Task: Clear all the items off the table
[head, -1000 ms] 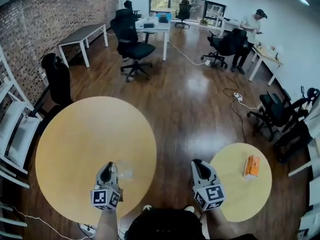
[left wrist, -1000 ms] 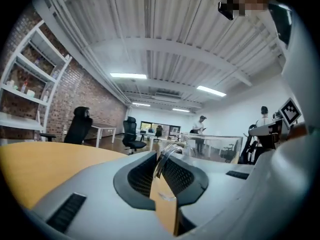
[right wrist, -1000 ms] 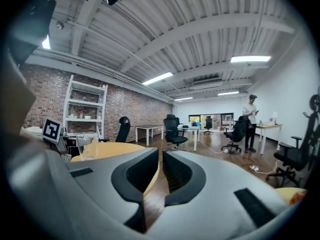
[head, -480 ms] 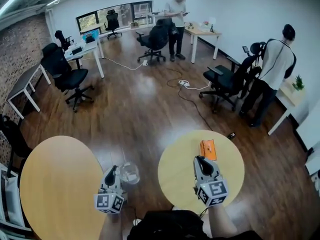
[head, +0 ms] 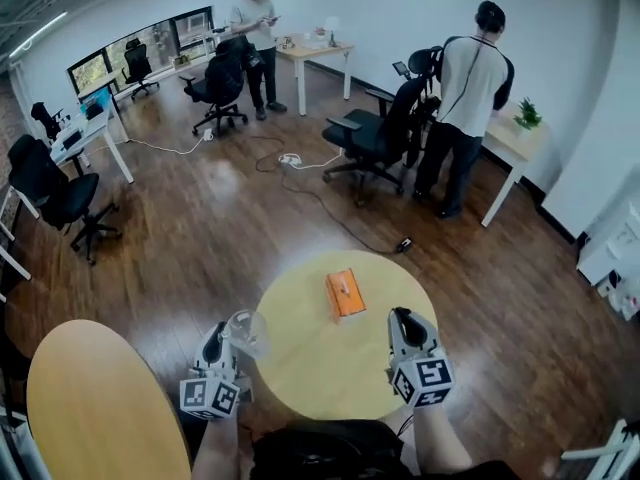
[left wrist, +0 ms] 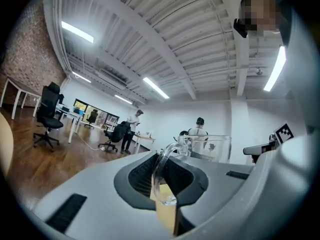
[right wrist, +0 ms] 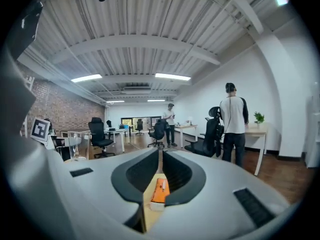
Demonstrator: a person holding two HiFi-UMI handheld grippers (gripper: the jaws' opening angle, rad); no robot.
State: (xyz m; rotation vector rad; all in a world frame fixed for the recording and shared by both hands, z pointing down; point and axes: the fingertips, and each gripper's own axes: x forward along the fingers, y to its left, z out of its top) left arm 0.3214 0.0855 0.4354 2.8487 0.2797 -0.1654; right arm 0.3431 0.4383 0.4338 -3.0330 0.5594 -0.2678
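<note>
L to R: left gripper (head: 220, 336), jaws closing on the handle of a glass mug (head: 247, 332), holds it just beside the small round table's (head: 300, 380) left rim. Orange box (head: 345, 294) lies on the tabletop. Right gripper (head: 403, 324) hangs near, jaws together, nothing btwn them.

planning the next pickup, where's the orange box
Head view: the orange box lies on the small round table, toward its far edge, ahead and left of the right tool.
</note>
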